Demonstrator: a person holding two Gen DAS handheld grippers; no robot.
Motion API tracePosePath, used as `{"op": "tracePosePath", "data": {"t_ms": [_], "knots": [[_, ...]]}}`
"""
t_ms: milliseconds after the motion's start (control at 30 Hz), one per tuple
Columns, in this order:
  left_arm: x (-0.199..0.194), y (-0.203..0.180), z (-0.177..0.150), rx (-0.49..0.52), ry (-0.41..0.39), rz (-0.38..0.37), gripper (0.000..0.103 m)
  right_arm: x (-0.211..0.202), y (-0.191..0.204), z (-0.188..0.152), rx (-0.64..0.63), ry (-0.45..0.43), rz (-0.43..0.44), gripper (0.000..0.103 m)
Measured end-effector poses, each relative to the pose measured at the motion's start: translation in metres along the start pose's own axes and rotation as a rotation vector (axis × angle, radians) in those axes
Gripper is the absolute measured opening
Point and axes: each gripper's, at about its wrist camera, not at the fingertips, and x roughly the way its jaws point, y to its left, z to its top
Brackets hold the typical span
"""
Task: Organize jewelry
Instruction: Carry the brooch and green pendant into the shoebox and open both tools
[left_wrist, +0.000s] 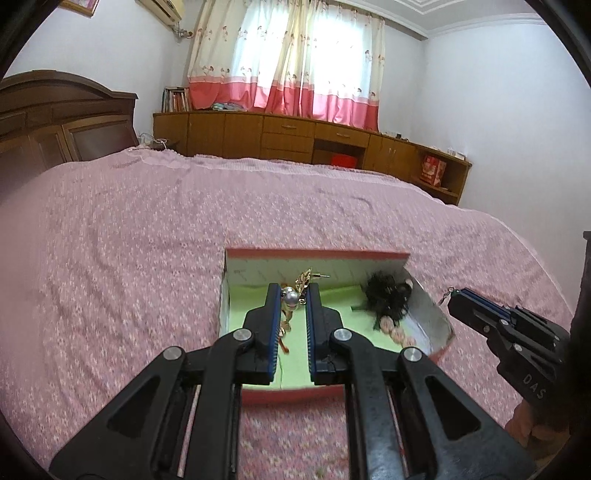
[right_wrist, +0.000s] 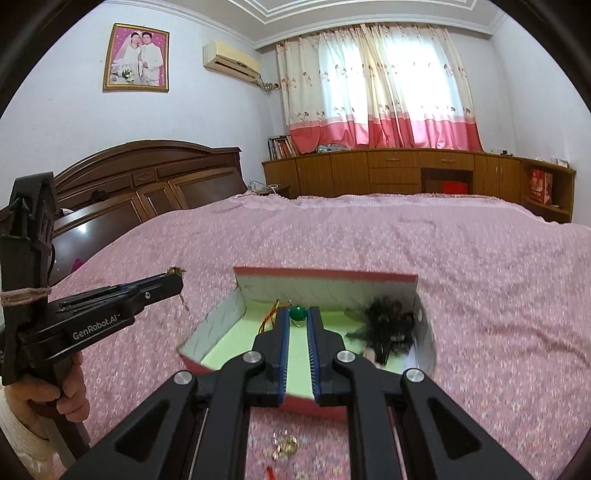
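Right wrist view: one box (right_wrist: 325, 275), two grippers (right_wrist: 297, 317) (right_wrist: 176, 275).

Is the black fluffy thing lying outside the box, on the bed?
No, the black fluffy thing lies inside the open box, at its right end.

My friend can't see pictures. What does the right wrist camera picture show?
A hand-held gripper pinches a small green bead over an open red box with a green floor, sitting on a pink bedspread. Black feathery jewelry lies in the box's right end. At left, another hand-held gripper holds a small gold piece.
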Motion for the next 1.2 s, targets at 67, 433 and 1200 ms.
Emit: {"op": "tracePosePath", "data": {"t_ms": [67,433,1200], "knots": [[0.006,0.001,0.005,0.001,-0.005,0.006,0.004,0.005,0.001,0.005,-0.003,-0.006,-0.004,0.011],[0.052,0.006,0.022,0.013,0.017,0.047,0.004,0.052,-0.012,0.025,0.004,0.014,-0.043,0.011],[0.147,0.019,-0.016,-0.009,0.348,0.123,0.005,0.167,-0.047,0.005,0.045,0.394,-0.063,0.011]]}}
